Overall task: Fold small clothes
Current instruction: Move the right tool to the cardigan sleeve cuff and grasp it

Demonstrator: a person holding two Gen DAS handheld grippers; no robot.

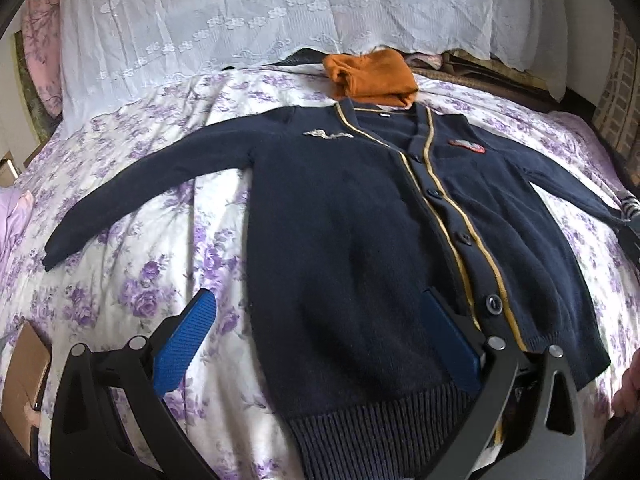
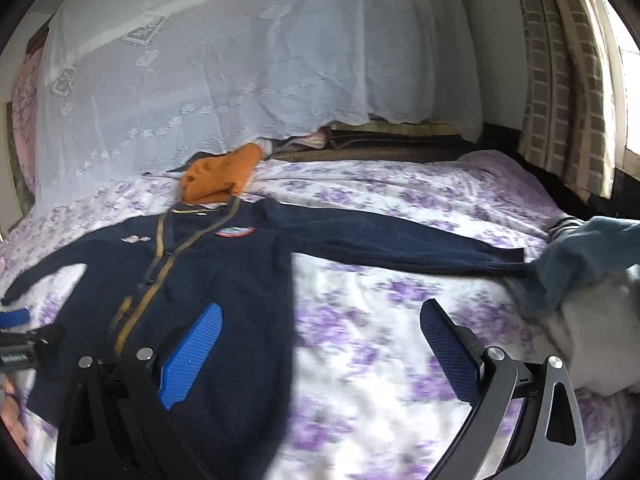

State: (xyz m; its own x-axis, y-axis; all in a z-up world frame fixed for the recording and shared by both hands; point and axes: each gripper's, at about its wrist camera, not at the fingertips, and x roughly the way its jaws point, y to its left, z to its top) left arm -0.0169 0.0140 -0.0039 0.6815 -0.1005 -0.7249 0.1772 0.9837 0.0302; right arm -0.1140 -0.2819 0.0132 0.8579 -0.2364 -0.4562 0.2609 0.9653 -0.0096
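the left claw (image 1: 316,336) stands wide open at the bottom of its frame, blue ribbed pads (image 1: 186,344) spread over the lower hem of a navy cardigan (image 1: 344,216), holding nothing. the right claw (image 2: 320,356) is open too, empty, one pad over the cardigan's side and the other over bare bedding.

the cardigan lies flat and face up in the middle of a bed (image 1: 132,276), buttoned, both sleeves spread outward. it is a soft knit with a ribbed hem, gold trim along the placket, dark round buttons and a small red-edged patch (image 2: 235,232) on the chest. the bedsheet is white with purple roses, slightly rumpled.

just above the collar sits a folded orange garment (image 1: 370,76). at the right edge of the right-wrist frame lies a heap of grey-blue and white clothes (image 2: 592,280), near the sleeve cuff. a white lace cloth (image 1: 240,12) drapes across the top of the frame, and checked curtains (image 2: 560,80) hang at upper right.
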